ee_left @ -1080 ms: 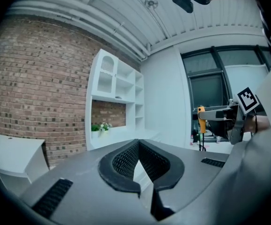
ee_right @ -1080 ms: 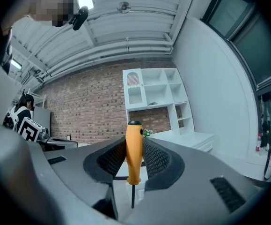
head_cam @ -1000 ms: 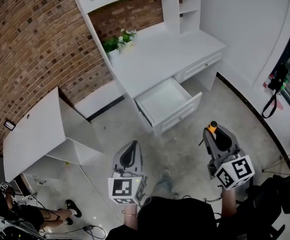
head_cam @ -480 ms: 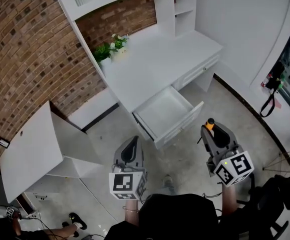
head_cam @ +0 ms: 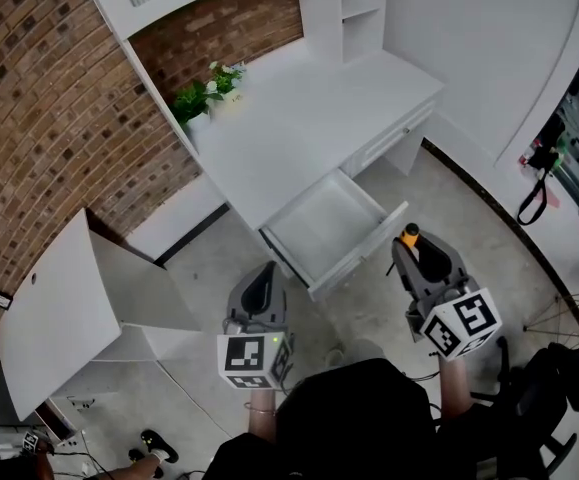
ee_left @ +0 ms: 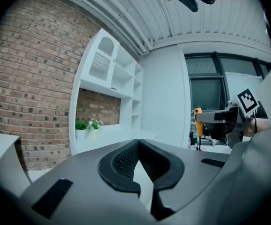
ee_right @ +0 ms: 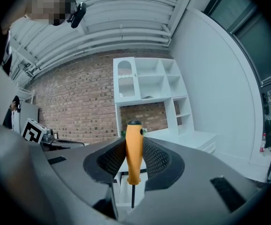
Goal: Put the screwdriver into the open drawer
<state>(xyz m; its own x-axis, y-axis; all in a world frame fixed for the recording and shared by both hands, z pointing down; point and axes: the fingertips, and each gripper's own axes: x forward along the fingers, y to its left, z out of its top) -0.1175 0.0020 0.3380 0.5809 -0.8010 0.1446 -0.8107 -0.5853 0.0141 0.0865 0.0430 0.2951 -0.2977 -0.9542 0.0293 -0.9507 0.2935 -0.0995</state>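
The white desk [head_cam: 299, 118] has one drawer [head_cam: 361, 253] pulled out, and its inside shows nothing in it. My right gripper [head_cam: 412, 245] hangs just right of the drawer's front, shut on a screwdriver [head_cam: 409, 234]. In the right gripper view the screwdriver's orange handle [ee_right: 134, 151] stands upright between the pads, its thin shaft pointing down. My left gripper [head_cam: 265, 271] is in front of the drawer, a little to its left. In the left gripper view the left gripper [ee_left: 137, 142] has its tips together and holds nothing. That view also catches the screwdriver [ee_left: 198, 121] at the right.
A potted plant [head_cam: 204, 93] stands at the desk's back left by the brick wall. White shelves [head_cam: 339, 8] rise at the desk's back. A white open cabinet [head_cam: 49, 318] stands at the left on the floor. Black gear [head_cam: 534, 183] hangs at the right.
Both grippers have moved forward toward the open drawer, which now lies nearer to them in the head view. The right one still grips the screwdriver.
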